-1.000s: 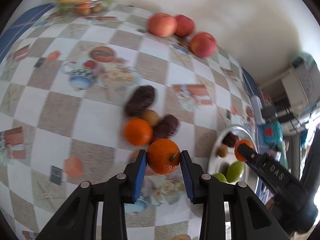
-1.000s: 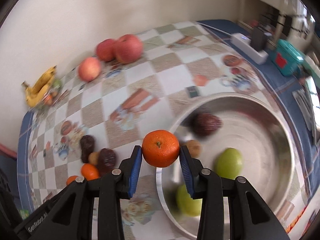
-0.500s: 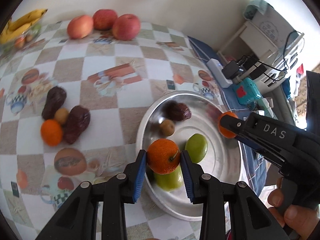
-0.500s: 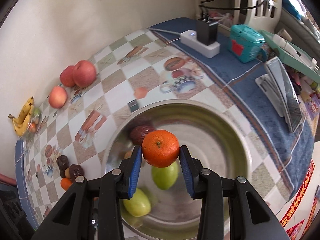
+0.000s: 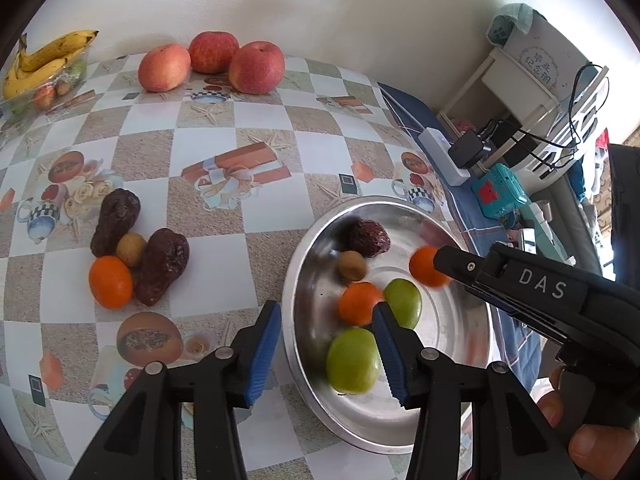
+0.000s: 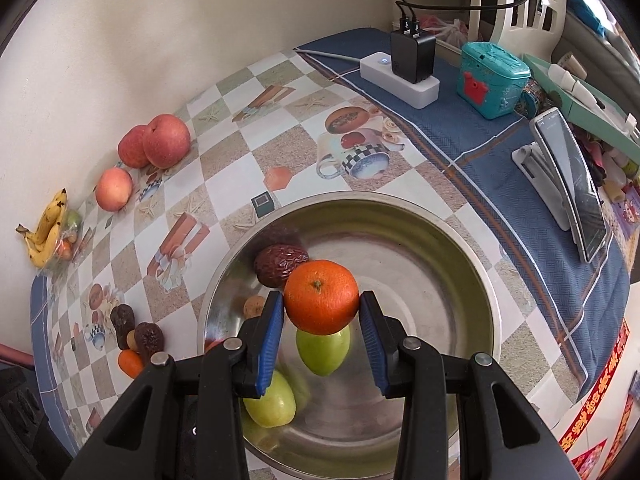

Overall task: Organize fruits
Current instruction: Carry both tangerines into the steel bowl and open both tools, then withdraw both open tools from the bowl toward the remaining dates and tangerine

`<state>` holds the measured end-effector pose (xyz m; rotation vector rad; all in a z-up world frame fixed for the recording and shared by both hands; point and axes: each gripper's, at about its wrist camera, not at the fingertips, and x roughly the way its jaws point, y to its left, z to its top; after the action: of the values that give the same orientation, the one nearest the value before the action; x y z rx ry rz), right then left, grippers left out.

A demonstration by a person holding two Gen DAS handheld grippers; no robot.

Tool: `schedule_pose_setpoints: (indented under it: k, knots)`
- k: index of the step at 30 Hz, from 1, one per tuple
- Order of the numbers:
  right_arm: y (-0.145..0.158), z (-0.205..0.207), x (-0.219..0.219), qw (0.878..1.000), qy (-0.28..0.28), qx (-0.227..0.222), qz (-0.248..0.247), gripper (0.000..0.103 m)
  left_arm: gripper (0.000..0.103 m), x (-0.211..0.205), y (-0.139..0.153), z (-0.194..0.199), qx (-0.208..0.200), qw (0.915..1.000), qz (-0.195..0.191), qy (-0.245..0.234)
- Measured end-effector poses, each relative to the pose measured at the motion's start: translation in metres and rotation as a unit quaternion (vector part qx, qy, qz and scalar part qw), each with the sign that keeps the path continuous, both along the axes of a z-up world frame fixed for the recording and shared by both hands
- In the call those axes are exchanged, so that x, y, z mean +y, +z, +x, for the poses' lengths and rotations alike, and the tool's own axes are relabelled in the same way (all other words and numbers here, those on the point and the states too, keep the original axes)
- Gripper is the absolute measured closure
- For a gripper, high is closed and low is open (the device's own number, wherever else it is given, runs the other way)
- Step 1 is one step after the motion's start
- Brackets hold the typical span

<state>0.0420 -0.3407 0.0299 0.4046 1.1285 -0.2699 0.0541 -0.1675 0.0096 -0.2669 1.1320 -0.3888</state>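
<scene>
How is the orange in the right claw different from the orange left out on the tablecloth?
The orange in the right claw is held off the surface above the steel bowl; the orange on the tablecloth rests on the cloth beside two dark dried fruits, outside the bowl.
The held one shows its stem end; the other shows smooth skin.
Both are round and orange.

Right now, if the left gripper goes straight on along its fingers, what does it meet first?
Probably the metal bowl: the open left gripper straddles its near rim, with a green fruit and a blurred orange just ahead. Depth is uncertain.
</scene>
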Motion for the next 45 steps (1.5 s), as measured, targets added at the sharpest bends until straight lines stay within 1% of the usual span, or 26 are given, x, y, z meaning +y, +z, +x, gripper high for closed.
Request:
schedule_pose_setpoints:
  k: [5, 11, 16, 19, 22, 24, 27, 29, 35, 38, 41, 43, 45]
  knots:
    - [0.001, 0.001, 0.003, 1.000, 0.004, -0.002, -0.003, 0.062, 0.052, 0.005, -0.003, 0.002, 0.009, 0.9999, 0.003, 0.009]
    - [-0.004, 0.004, 0.008, 1.000, 0.010, 0.008, 0.004, 0.062, 0.051, 0.013, -0.007, 0.003, 0.018, 0.9996, 0.007, 0.021]
    - [-0.012, 0.006, 0.015, 0.999, 0.019, 0.026, 0.003, 0.062, 0.051, 0.027, -0.015, 0.007, 0.042, 0.9979, 0.006, 0.048]
    - [-0.017, 0.008, 0.023, 0.999, 0.030, 0.036, -0.002, 0.062, 0.051, 0.039, -0.016, 0.010, 0.048, 0.9966, 0.014, 0.066]
    - [-0.017, 0.009, 0.032, 0.998, 0.044, 0.036, -0.007, 0.062, 0.051, 0.054, -0.015, 0.015, 0.053, 0.9942, 0.030, 0.089]
    - [-0.017, 0.008, 0.039, 0.998, 0.053, 0.037, -0.010, 0.062, 0.051, 0.069, -0.015, 0.018, 0.059, 0.9916, 0.038, 0.109]
    - [-0.016, 0.007, 0.050, 0.997, 0.069, 0.039, -0.016, 0.062, 0.051, 0.098, -0.016, 0.021, 0.075, 0.9845, 0.048, 0.151]
    - [-0.016, 0.007, 0.057, 0.996, 0.080, 0.038, -0.020, 0.062, 0.051, 0.113, -0.017, 0.022, 0.082, 0.9807, 0.053, 0.170]
    - [-0.012, 0.007, 0.077, 0.994, 0.107, 0.032, -0.020, 0.062, 0.051, 0.158, -0.010, 0.020, 0.081, 0.9699, 0.071, 0.219]
    - [-0.010, 0.007, 0.087, 0.993, 0.117, 0.028, -0.017, 0.062, 0.044, 0.181, -0.009, 0.017, 0.084, 0.9640, 0.055, 0.246]
    - [-0.007, 0.008, 0.094, 0.992, 0.124, 0.023, -0.012, 0.062, 0.043, 0.200, -0.009, 0.014, 0.090, 0.9581, 0.046, 0.268]
    - [-0.007, 0.009, 0.100, 0.991, 0.129, 0.021, -0.008, 0.062, 0.037, 0.209, -0.009, 0.011, 0.094, 0.9547, 0.045, 0.279]
    - [-0.008, 0.009, 0.105, 0.991, 0.132, 0.022, -0.006, 0.061, 0.023, 0.217, -0.010, 0.009, 0.101, 0.9509, 0.048, 0.289]
